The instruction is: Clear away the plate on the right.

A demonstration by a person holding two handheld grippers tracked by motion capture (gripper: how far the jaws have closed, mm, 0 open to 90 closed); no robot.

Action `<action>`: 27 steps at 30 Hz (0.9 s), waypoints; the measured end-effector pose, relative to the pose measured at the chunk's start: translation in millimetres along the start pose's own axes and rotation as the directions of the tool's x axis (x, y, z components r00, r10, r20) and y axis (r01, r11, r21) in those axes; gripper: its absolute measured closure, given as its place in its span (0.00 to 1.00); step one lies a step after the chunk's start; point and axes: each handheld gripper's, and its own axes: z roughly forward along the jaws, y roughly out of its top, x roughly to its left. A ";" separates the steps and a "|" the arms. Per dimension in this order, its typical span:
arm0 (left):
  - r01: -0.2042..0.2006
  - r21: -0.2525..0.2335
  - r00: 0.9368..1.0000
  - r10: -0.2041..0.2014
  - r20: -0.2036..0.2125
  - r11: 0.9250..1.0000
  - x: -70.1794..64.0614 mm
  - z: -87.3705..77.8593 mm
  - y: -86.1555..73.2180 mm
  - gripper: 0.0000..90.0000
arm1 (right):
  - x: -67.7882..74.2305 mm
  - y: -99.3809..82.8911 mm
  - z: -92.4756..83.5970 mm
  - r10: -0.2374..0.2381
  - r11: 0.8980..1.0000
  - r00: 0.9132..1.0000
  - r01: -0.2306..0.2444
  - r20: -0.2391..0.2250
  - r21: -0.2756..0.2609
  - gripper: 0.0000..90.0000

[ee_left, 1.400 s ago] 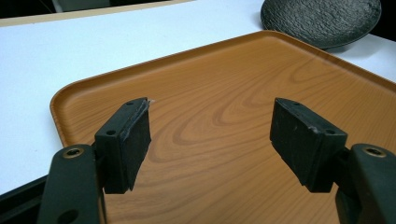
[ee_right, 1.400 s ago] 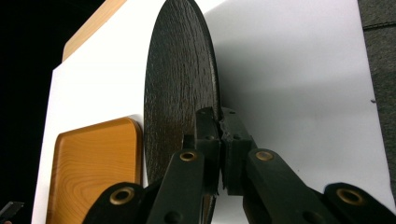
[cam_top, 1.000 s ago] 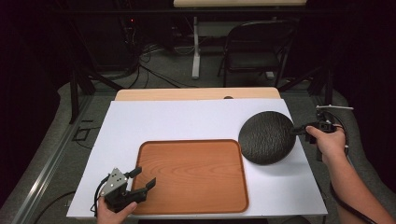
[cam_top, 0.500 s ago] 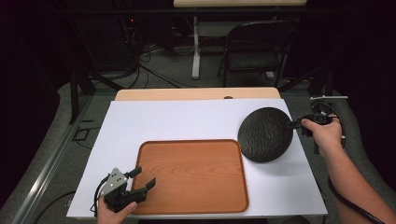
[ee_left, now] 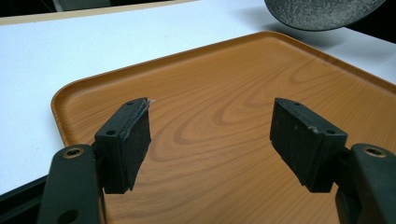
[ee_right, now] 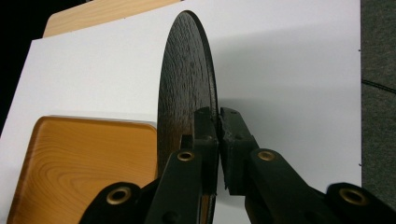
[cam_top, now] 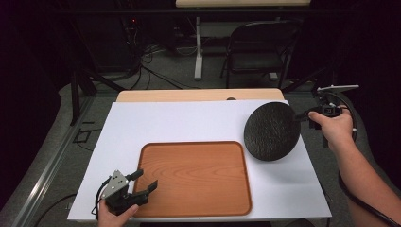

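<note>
1. Where the white table [cam_top: 189, 123] meets its near edge, at about 7 o'clock, the left gripper [cam_top: 142, 182] sits in the left hand [cam_top: 116, 215], pointing toward 2 o'clock over the tray's near left corner.
2. Its jaws stand wide apart with nothing between them; in the left gripper view the pads [ee_left: 133, 140] hang just above the wood grain.
3. At the table's centre and toward 6 o'clock lies the tray [cam_top: 196, 177], flat, its long axis running 9 to 3 o'clock.
4. At 3 o'clock from the tray's far right corner is the plate [cam_top: 272, 130], dark, round and rough-textured, raised off the table and tipped so its face turns toward 9 o'clock, a shadow beneath it.
5. In the right gripper view the plate stands edge-on, its rim running from the jaws toward 12 o'clock.
6. At the plate's 3 o'clock rim the right gripper [cam_top: 302, 118], held by the right hand [cam_top: 335, 127], has its jaws clamped on that rim.
</note>
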 end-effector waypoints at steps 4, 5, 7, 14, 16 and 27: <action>0.002 -0.001 1.000 -0.002 0.000 1.000 0.2 0.1 0.0 0.32 | 5.7 0.7 -4.0 -0.012 1.000 1.000 0.012 -0.008 -0.002 0.95; 0.003 0.003 1.000 -0.003 0.002 1.000 0.3 -0.1 0.3 0.32 | 12.0 0.3 -5.0 -0.033 0.999 0.999 0.033 -0.013 -0.002 0.95; 0.004 0.002 1.000 -0.004 0.001 1.000 0.3 -0.1 0.3 0.32 | 14.9 0.0 -4.9 -0.036 0.999 0.999 0.036 -0.019 0.000 0.95; 0.000 -0.001 1.000 0.000 -0.001 1.000 1.0 -0.9 0.3 0.32 | 56.6 -8.9 11.9 -0.121 0.992 0.987 0.125 -0.108 0.034 0.95; 0.003 -0.005 1.000 -0.003 -0.003 1.000 0.9 -1.2 0.1 0.32 | 62.7 -10.6 15.5 -0.133 0.989 0.984 0.139 -0.121 0.040 0.95; 0.006 -0.005 1.000 -0.006 -0.003 1.000 2.4 -2.5 0.1 0.32 | 127.8 -34.3 66.1 -0.228 0.959 0.938 0.263 -0.260 0.108 0.95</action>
